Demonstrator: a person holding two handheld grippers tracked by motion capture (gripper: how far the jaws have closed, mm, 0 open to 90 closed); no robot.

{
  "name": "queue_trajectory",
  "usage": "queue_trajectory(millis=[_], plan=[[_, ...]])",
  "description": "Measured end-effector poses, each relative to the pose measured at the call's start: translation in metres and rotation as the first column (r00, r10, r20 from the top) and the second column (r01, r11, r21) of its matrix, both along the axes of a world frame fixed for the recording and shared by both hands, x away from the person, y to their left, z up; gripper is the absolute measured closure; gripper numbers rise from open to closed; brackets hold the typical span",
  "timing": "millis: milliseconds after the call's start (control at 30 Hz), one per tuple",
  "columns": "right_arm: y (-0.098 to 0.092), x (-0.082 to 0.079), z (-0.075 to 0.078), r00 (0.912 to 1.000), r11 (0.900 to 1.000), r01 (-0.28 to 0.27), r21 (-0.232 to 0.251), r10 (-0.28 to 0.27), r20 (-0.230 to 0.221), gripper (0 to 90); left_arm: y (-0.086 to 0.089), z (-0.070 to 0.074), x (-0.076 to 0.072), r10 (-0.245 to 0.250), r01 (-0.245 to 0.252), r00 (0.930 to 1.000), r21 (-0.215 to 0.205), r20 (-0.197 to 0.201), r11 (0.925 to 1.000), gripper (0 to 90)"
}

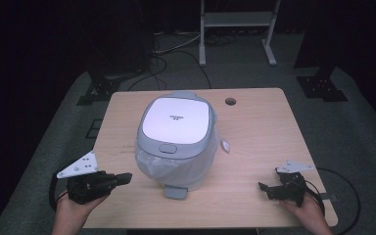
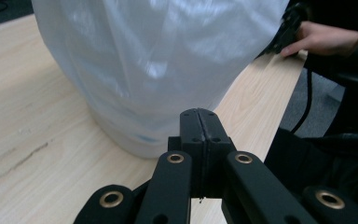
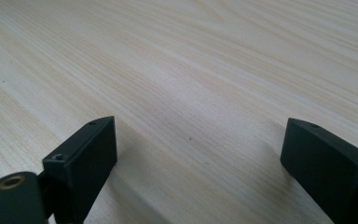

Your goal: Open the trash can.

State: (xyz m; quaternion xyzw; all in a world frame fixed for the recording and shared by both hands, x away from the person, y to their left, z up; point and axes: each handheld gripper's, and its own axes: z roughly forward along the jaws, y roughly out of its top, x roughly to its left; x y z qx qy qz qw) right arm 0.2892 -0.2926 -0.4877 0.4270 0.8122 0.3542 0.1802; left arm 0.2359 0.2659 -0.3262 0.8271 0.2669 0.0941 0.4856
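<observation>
A white and grey rice cooker (image 1: 176, 132) stands in the middle of the wooden table (image 1: 259, 132), its body wrapped in a clear plastic bag (image 2: 158, 60). My left gripper (image 1: 126, 177) hovers at the cooker's lower left and points at it. Its jaws (image 2: 199, 114) are shut tight on each other, with nothing between them, a short way from the bag. My right gripper (image 1: 264, 188) rests near the table's front right edge. There the jaws (image 3: 198, 128) stand wide open over bare wood.
A grey tab (image 1: 176, 192) sticks out at the cooker's front base. A small white piece (image 1: 224, 145) lies by its right side, and a cable hole (image 1: 230, 101) sits in the table behind. A white stand (image 1: 237, 19) is on the floor beyond.
</observation>
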Motion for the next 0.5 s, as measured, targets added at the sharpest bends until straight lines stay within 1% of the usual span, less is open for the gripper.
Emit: queue_trajectory(millis=[33,67,133,167,200,233,267,300,333,367,400,500], plan=[[0.000,0.000,0.000,1.0000,1.000,0.000,0.001,0.000,0.000,9.5,0.000,0.005,0.000,-0.001,0.001,1.0000,-0.006,0.006,1.0000,90.0],[0.000,0.000,0.000,1.0000,1.000,0.000,0.001,0.000,0.000,9.5,0.000,0.005,0.000,-0.001,0.001,1.0000,-0.006,0.006,1.0000,90.0],[0.000,0.000,0.000,1.0000,1.000,0.000,0.001,0.000,0.000,9.4,-0.001,0.012,-0.001,-0.004,0.004,0.9999,-0.016,0.012,0.9999,90.0],[0.000,0.000,0.000,1.0000,1.000,0.000,0.000,0.000,0.000,9.4,-0.001,0.018,-0.001,-0.004,0.005,0.9998,-0.021,0.022,0.9998,90.0],[0.000,0.000,0.000,1.0000,1.000,0.000,0.000,0.000,0.000,9.4,-0.001,0.018,-0.001,-0.004,0.005,0.9998,-0.021,0.022,0.9998,90.0],[0.000,0.000,0.000,1.0000,1.000,0.000,0.001,0.000,0.000,9.4,-0.002,0.025,0.000,-0.008,0.009,0.9995,-0.028,0.030,0.9996,90.0],[0.000,0.000,0.000,1.0000,1.000,0.000,0.000,0.000,0.000,9.4,-0.002,0.025,0.000,-0.008,0.009,0.9995,-0.028,0.030,0.9996,90.0],[0.000,0.000,0.000,1.0000,1.000,0.000,0.000,0.000,0.000,9.4,-0.004,0.031,0.000,-0.008,0.010,0.9992,-0.035,0.040,0.9993,90.0],[0.000,0.000,0.000,1.0000,1.000,0.000,0.000,0.000,0.000,9.4,-0.004,0.031,0.000,-0.008,0.010,0.9992,-0.035,0.040,0.9993,90.0],[0.000,0.000,0.000,1.0000,1.000,0.000,0.001,0.000,0.000,9.4,-0.006,0.038,0.001,-0.014,0.016,0.9986,-0.038,0.051,0.9991,90.0],[0.000,0.000,0.000,1.0000,1.000,0.000,0.001,0.000,0.000,9.4,-0.006,0.038,0.001,-0.014,0.016,0.9986,-0.038,0.051,0.9991,90.0],[0.000,0.000,0.000,1.0000,1.000,0.000,0.001,0.000,0.000,9.4,-0.012,0.049,0.002,-0.028,0.032,0.9972,-0.054,0.069,0.9981,90.0]])
